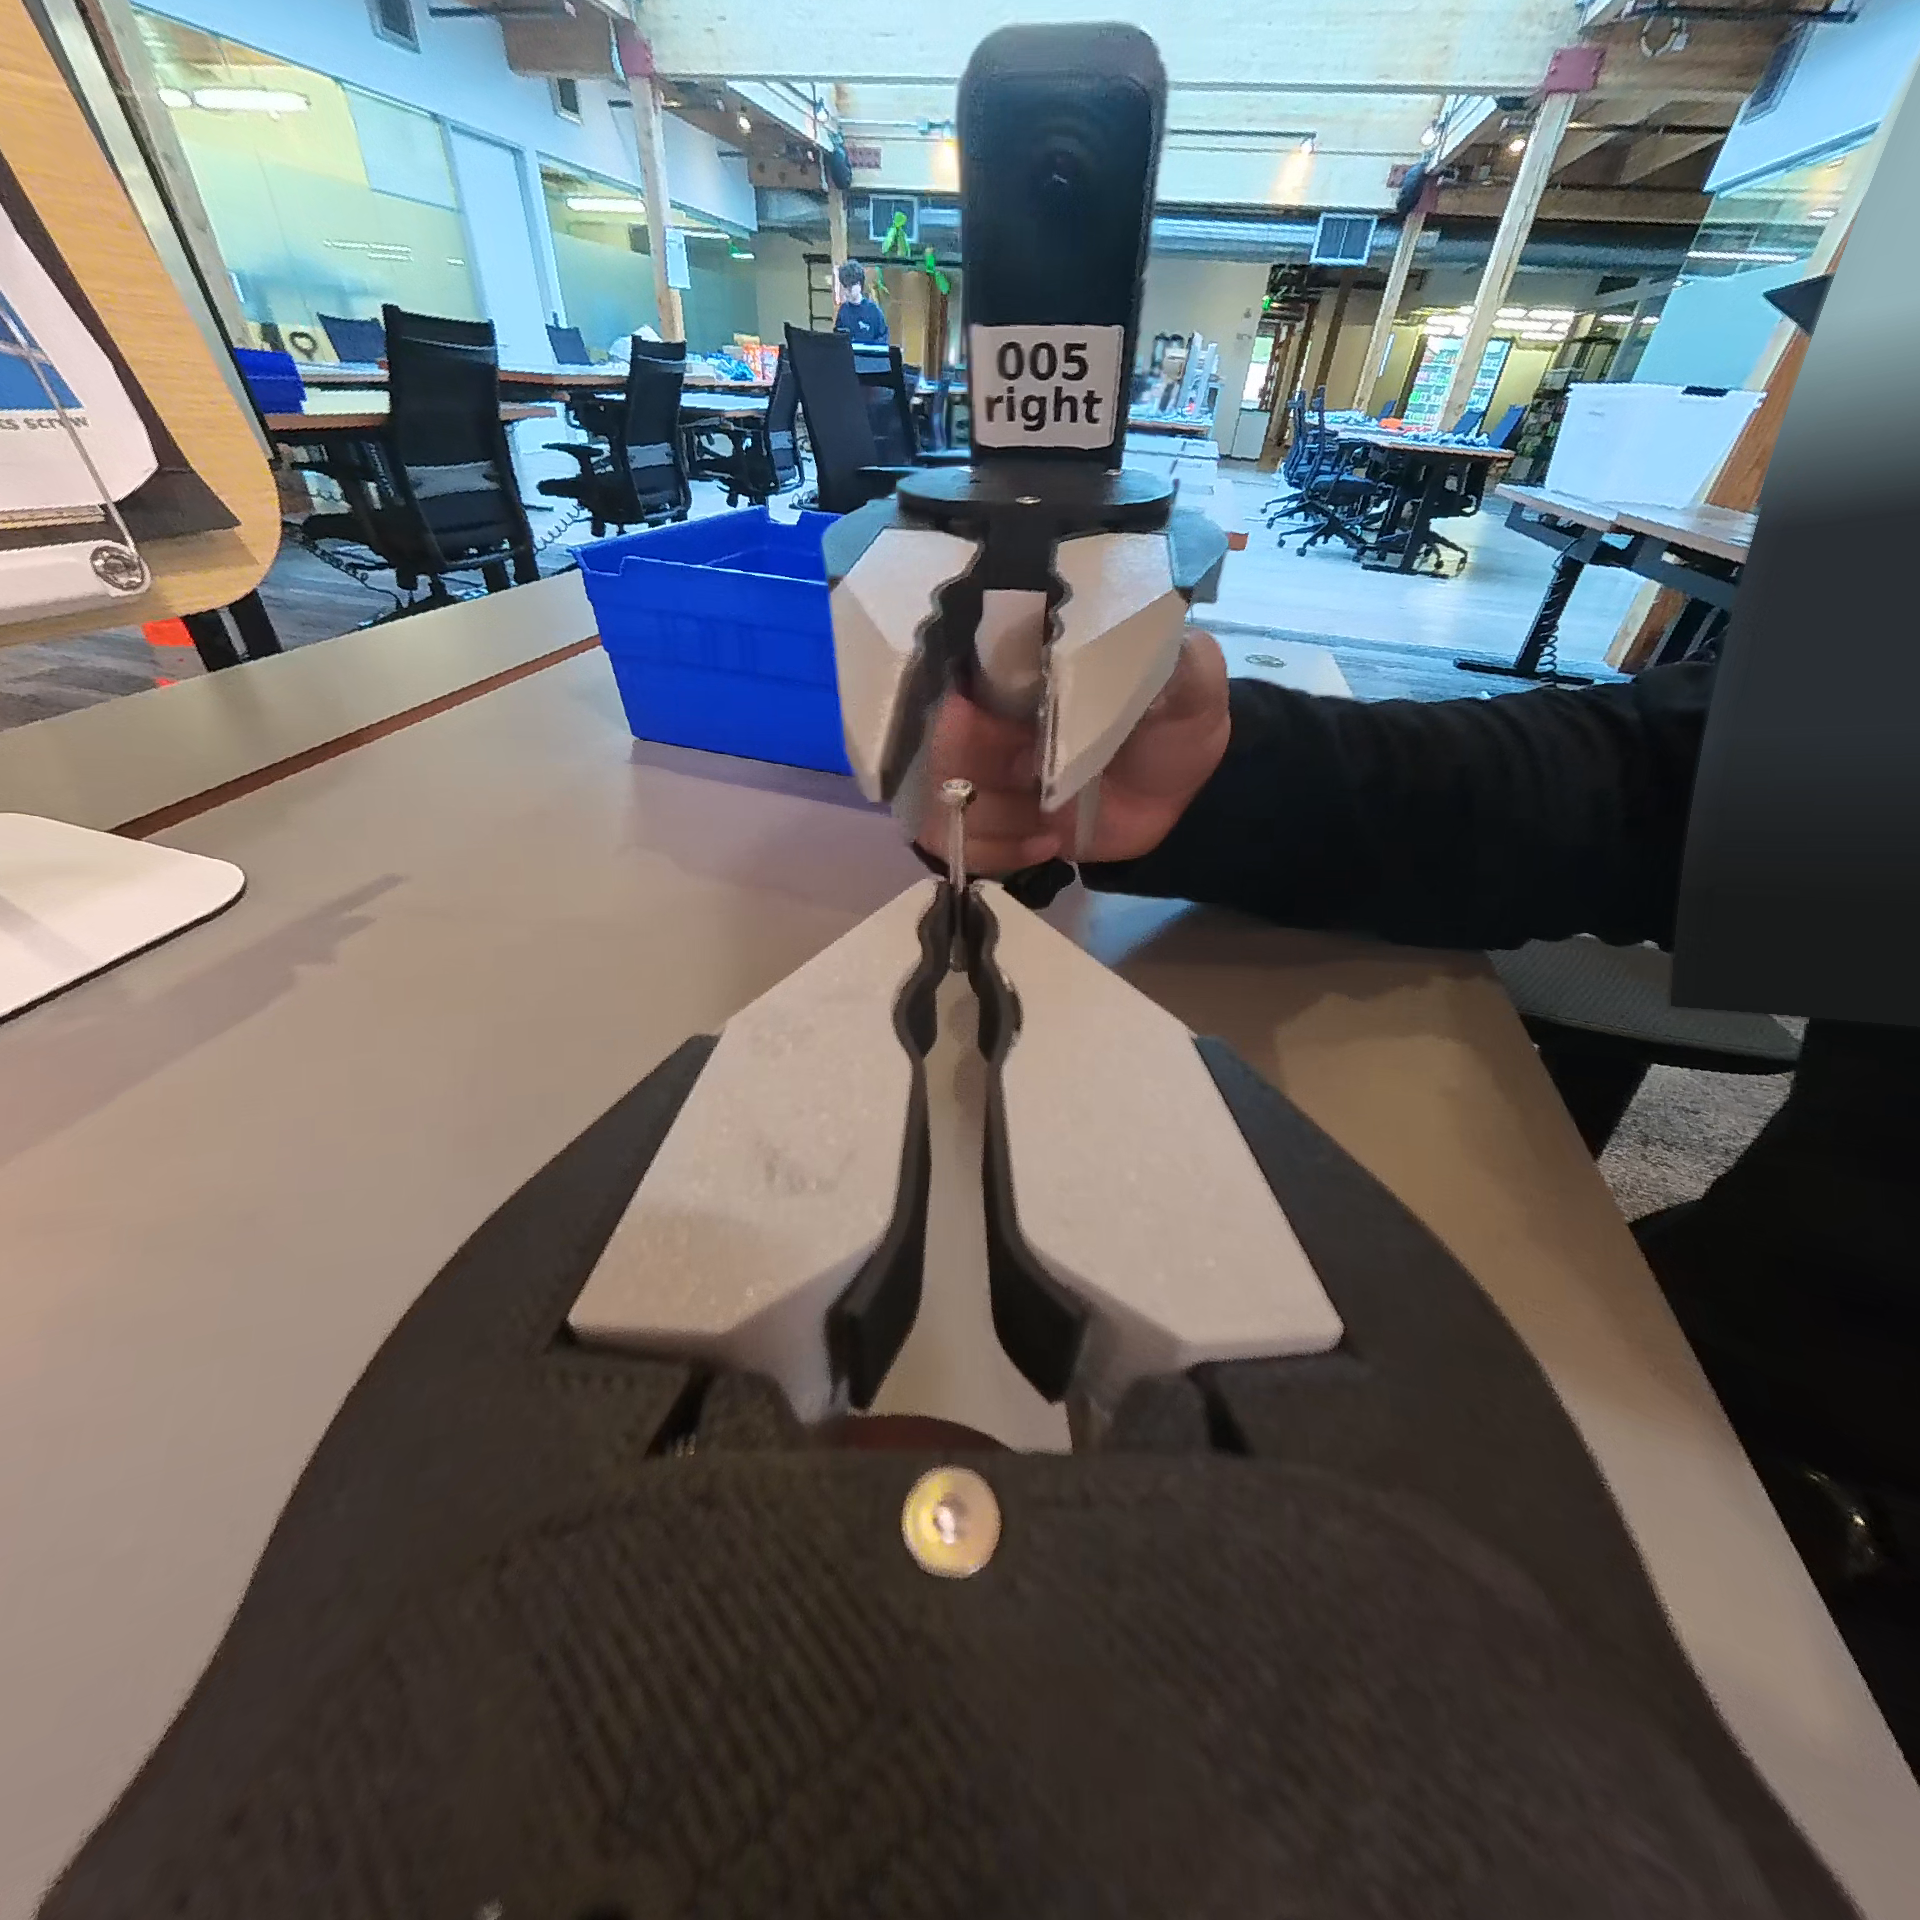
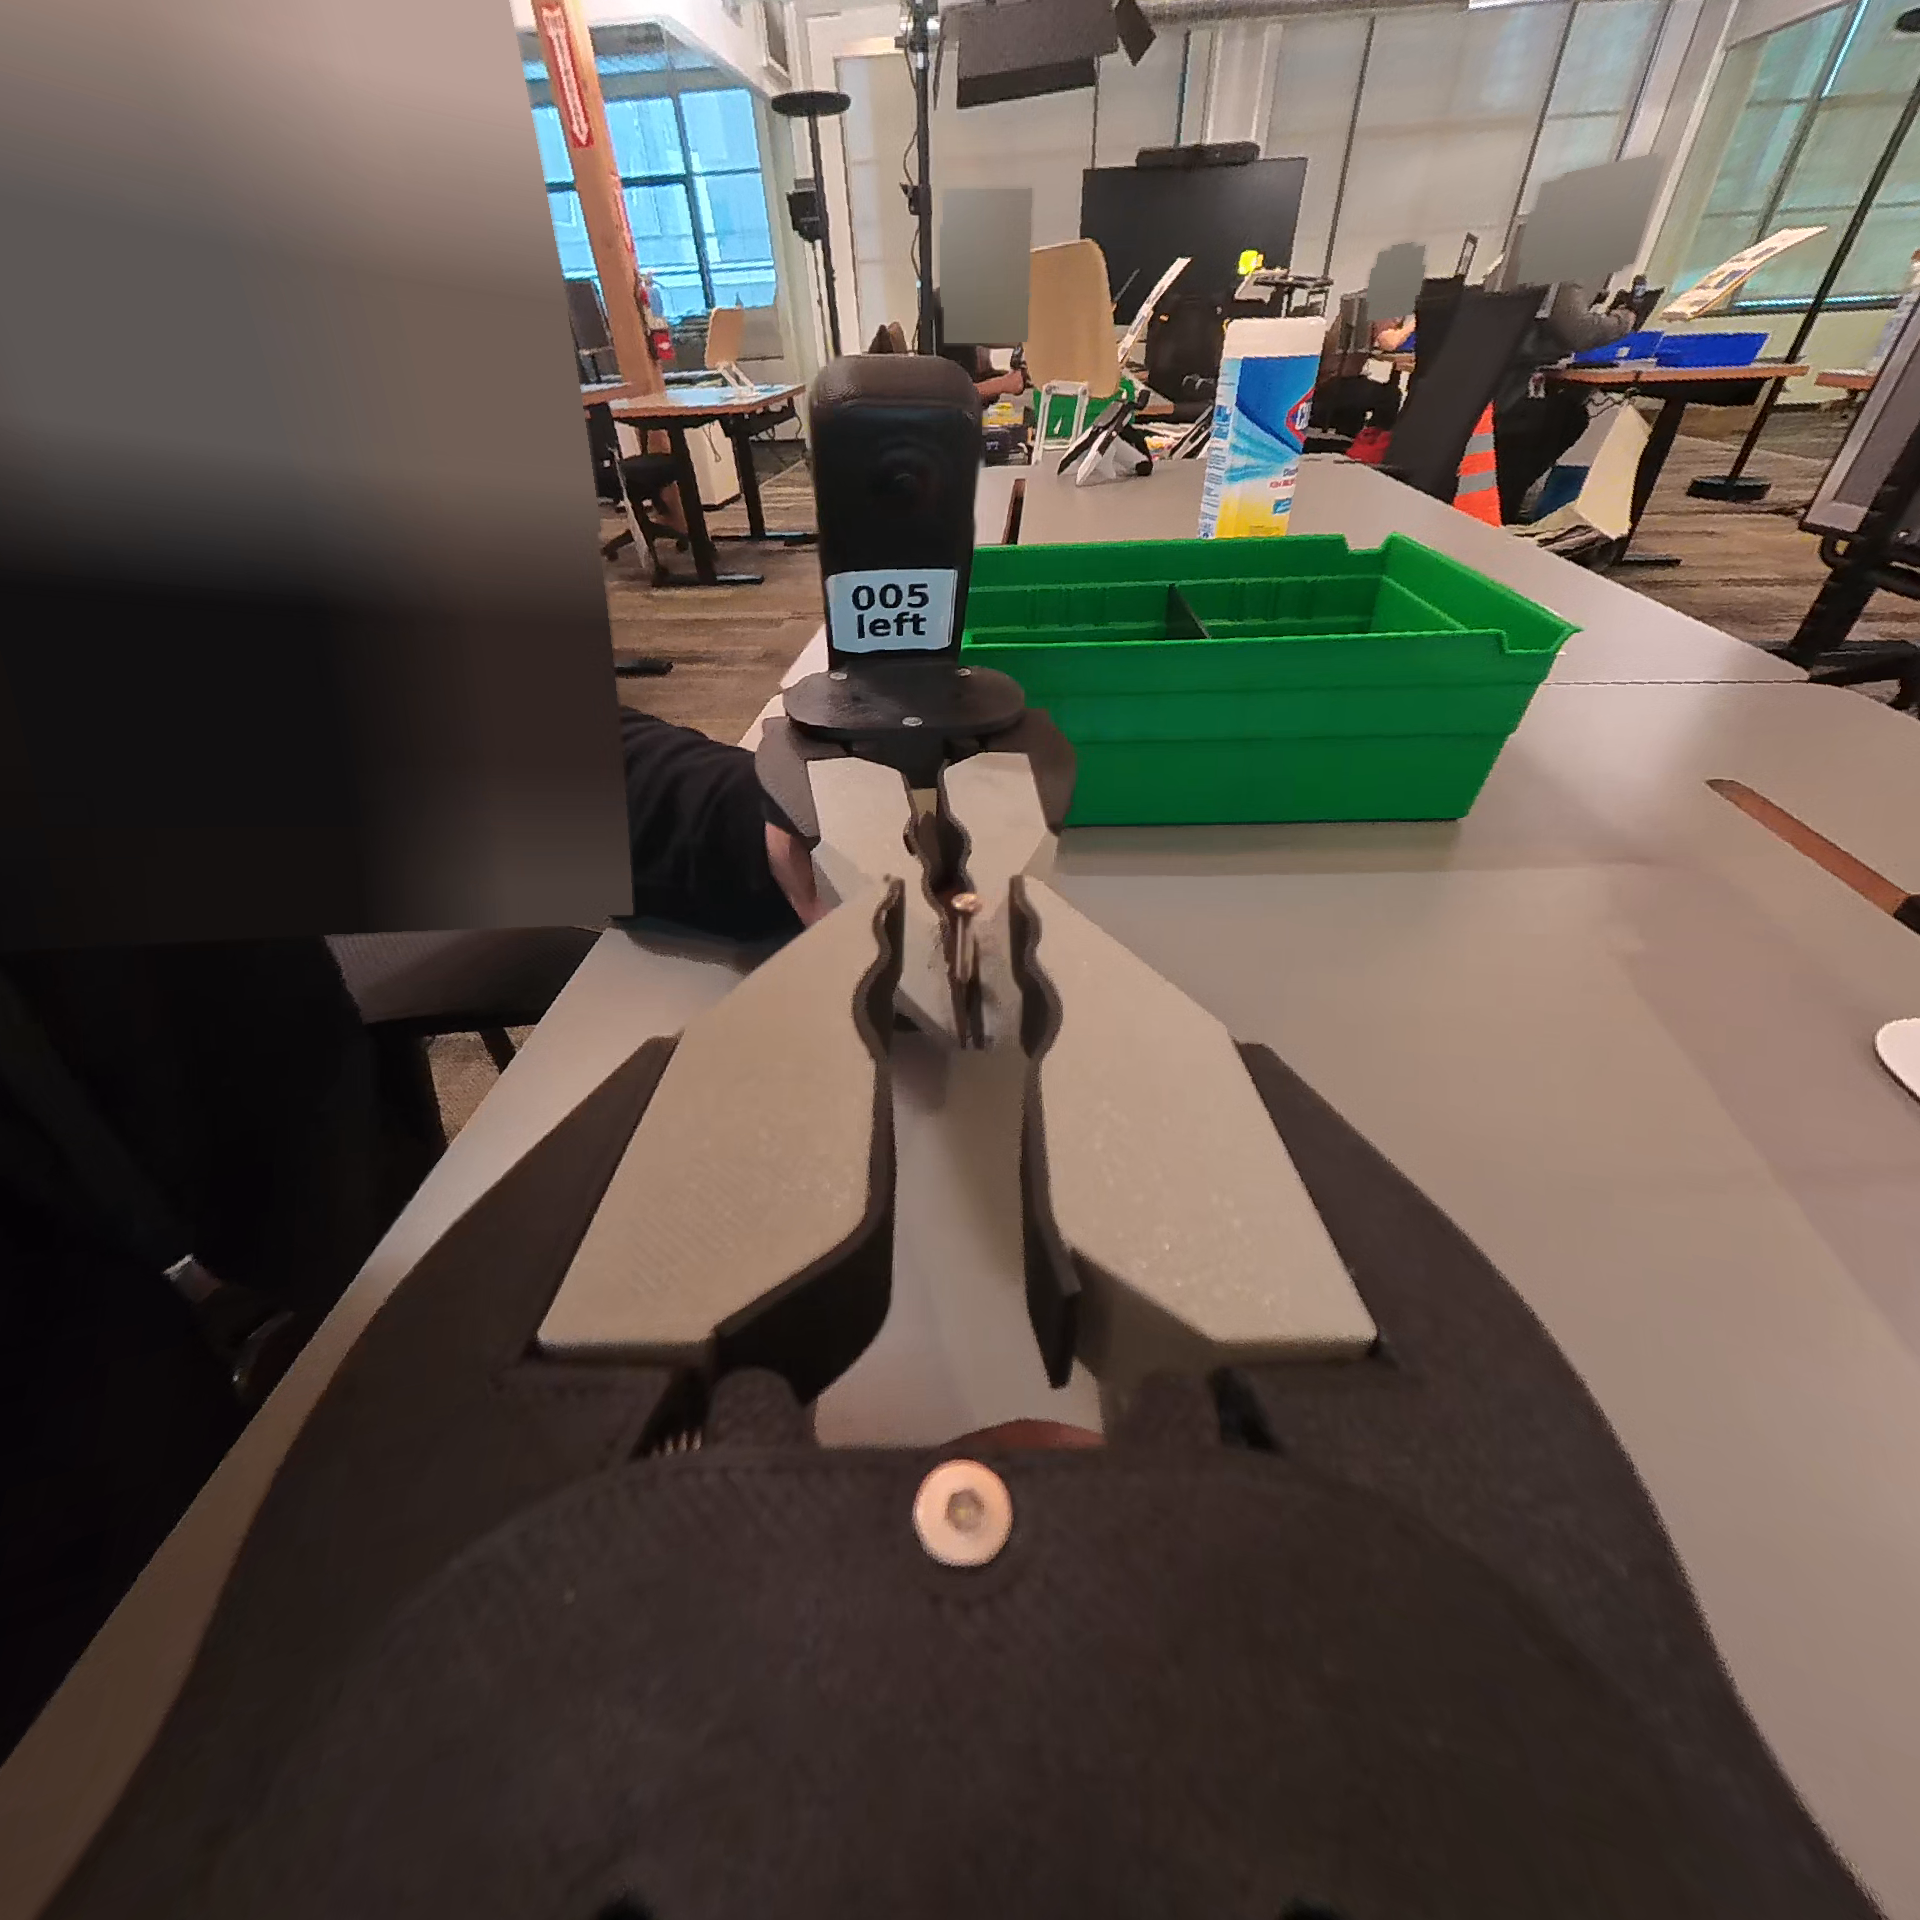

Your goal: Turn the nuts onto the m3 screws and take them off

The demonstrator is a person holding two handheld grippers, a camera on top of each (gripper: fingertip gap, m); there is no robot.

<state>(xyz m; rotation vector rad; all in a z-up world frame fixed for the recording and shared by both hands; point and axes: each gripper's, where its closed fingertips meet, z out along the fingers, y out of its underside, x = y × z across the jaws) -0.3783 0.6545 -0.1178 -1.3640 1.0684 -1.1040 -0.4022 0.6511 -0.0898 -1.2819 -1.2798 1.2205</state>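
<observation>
My left gripper (image 1: 954,914) is shut on a thin silver screw (image 1: 955,842), which stands upright out of its fingertips with the head on top. My right gripper (image 2: 956,899) faces it and is open, one fingertip on each side of the screw (image 2: 965,940) without touching it. In the left wrist view the right gripper (image 1: 982,805) hangs just behind the screw head, held by a hand (image 1: 1143,748). In the right wrist view the left gripper (image 2: 968,1023) points toward me. I cannot make out a nut in either view.
Both grippers hover over a grey table (image 1: 416,1039). A blue bin (image 1: 717,634) stands behind the right gripper. A green divided bin (image 2: 1247,707) and a wipes canister (image 2: 1262,426) stand behind the left gripper. A white pad (image 1: 94,904) lies at the table's side. Both grippers' tips are close together, under 4 cm apart.
</observation>
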